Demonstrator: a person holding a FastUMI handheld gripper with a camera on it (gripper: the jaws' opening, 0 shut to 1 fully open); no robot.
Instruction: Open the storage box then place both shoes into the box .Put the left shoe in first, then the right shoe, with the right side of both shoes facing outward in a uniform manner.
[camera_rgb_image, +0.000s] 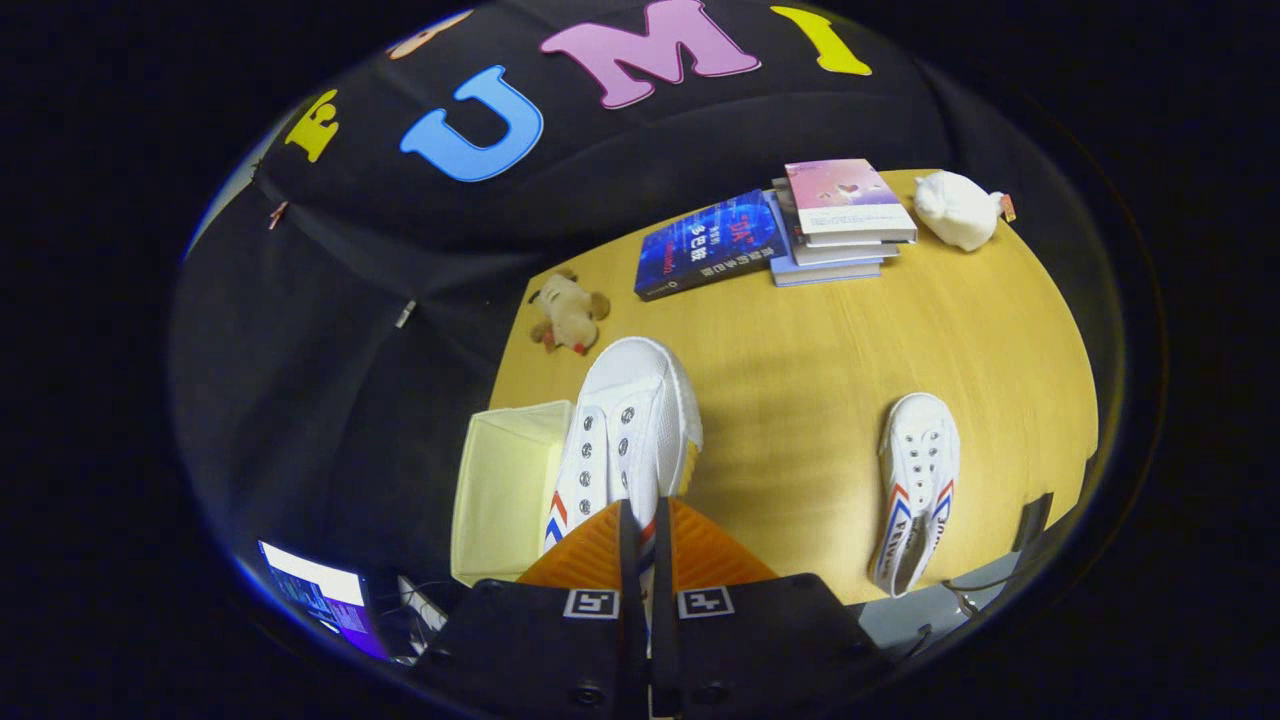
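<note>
Our claw (640, 545) is clenched on the heel of a white shoe (625, 430), whose long axis runs straight ahead from our fingers, toe outward, while the open storage box (505, 490) sits just beside it on the table (800, 350).

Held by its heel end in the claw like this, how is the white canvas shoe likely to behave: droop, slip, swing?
The held shoe juts out ahead of the claw, shut on its heel end, so its toe probably pulls downward. The canvas upper looks soft and may crease under the fingers; the rubber sole likely keeps it straight. It looks light, so slipping seems unlikely above the storage box.
</note>
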